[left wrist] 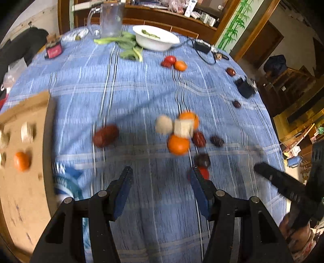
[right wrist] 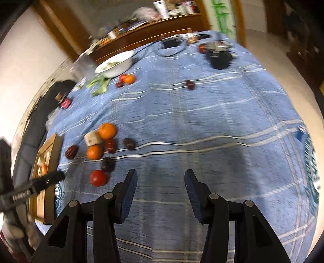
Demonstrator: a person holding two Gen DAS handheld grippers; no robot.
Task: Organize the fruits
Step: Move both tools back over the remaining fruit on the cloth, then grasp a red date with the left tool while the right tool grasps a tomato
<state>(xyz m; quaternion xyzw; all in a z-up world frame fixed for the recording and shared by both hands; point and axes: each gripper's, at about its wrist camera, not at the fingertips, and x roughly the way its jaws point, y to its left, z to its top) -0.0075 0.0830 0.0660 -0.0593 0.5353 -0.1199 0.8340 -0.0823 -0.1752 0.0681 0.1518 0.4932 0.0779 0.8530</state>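
1. The left gripper (left wrist: 161, 174) hangs over the blue striped cloth (left wrist: 125, 91) that covers the desk, its fingers (left wrist: 123, 190) spread wide and holding nothing.
2. The right gripper (right wrist: 161, 180) hovers above a bare stretch of the same cloth, fingers (right wrist: 192, 194) likewise apart and empty.
3. A cluster of fruit lies near the middle of the desk: two oranges (left wrist: 178, 144), a pale cube-shaped piece (left wrist: 183, 127), a pale round piece (left wrist: 164, 124) and several dark red fruits (left wrist: 198, 139), all touching or just beside one another.
4. A red tomato (right wrist: 98, 178) sits nearest the grippers, just beside a dark fruit (right wrist: 108, 164).
5. One larger dark red fruit (left wrist: 105, 135) lies apart, between the cluster and the cardboard tray (left wrist: 26, 182).
6. The tray rests at the desk's left edge, already holding an orange (left wrist: 21, 161) and some pale pieces (left wrist: 27, 132).
7. Toward the far edge stand a white bowl (left wrist: 156, 37), leafy greens (left wrist: 126, 45) and a clear jug (left wrist: 109, 19); a tomato-and-orange pair (left wrist: 174, 62) lies just in front of the bowl.
8. Motion blur softens much of the left wrist view.
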